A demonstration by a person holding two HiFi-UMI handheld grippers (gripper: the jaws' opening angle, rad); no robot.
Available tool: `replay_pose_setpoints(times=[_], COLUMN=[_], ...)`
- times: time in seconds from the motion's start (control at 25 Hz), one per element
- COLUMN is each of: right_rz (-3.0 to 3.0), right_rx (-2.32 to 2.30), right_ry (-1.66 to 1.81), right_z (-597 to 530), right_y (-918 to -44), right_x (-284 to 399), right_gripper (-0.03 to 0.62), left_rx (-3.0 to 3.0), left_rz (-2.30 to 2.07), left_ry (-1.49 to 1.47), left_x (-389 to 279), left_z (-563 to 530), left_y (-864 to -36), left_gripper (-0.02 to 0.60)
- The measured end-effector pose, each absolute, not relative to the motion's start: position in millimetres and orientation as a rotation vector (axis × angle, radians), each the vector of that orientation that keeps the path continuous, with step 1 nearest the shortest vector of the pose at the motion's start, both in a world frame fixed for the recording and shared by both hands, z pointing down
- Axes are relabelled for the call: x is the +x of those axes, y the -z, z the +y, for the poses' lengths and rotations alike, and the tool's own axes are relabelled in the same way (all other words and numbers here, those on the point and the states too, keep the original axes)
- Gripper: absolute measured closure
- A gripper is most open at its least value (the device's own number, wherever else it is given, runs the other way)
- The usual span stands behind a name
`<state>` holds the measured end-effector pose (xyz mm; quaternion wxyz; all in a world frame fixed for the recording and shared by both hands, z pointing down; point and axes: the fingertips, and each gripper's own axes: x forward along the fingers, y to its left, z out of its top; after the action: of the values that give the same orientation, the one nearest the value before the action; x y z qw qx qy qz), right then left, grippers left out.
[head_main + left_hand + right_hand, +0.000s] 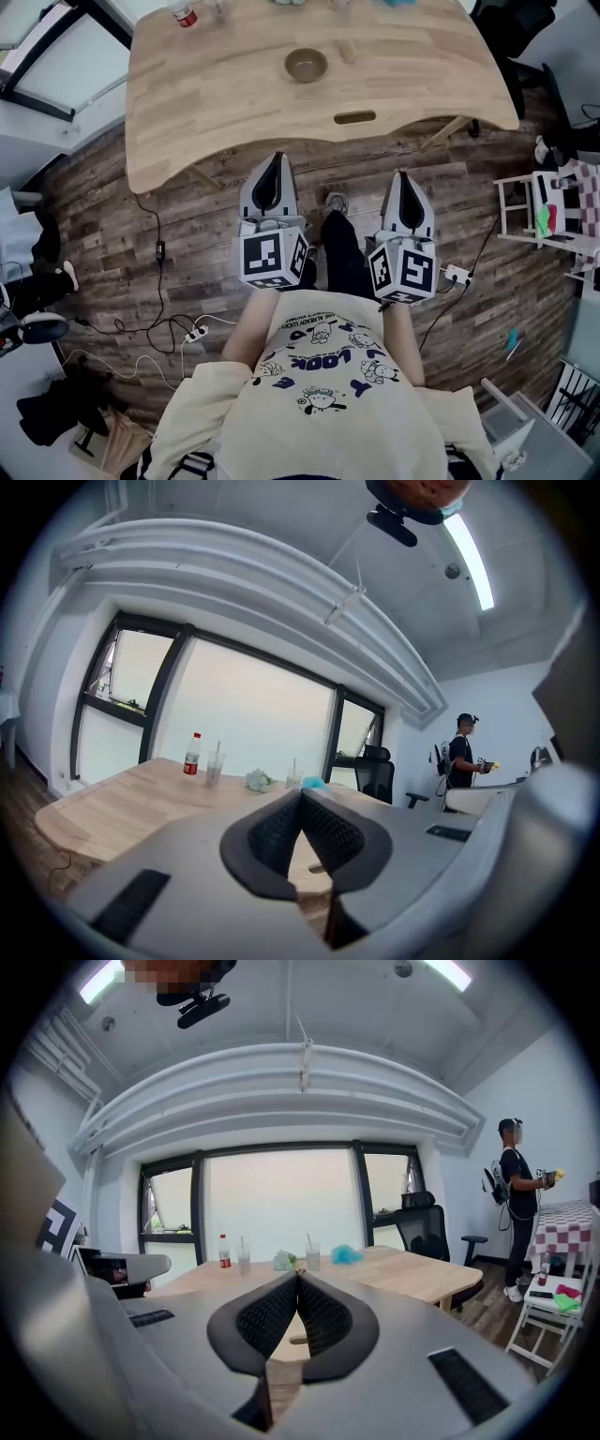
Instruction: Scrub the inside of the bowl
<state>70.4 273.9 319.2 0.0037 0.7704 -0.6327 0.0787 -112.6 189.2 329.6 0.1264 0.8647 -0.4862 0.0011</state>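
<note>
Dark plank floor ran under a pale wooden table with rounded corners and visible grain. Bowl, small, round and brown, sat alone on the table towards its far side, well apart from both tools. Left gripper and right gripper hung short of the near edge, each with its black, ribbed pads pressed together on nothing. Scrubbing looked not yet started. Next move likely called for stepping in and fetching a scrubber, perhaps the fluffy blue puff at the far edge.
</note>
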Motion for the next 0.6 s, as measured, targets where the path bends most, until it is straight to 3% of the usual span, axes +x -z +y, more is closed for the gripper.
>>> replay_pose_setpoints(times=[0.6], right_rz=[-2.099], right_rx=[2.307], right_ry=[-0.338], right_z=[136], right_y=[-338], right_x=[146], right_gripper=[0.58], left_rx=[2.367], left_rz=[-1.56], left_ry=[-0.045], left_x=[-64], left_z=[81], left_y=[-351], left_gripper=[0.555])
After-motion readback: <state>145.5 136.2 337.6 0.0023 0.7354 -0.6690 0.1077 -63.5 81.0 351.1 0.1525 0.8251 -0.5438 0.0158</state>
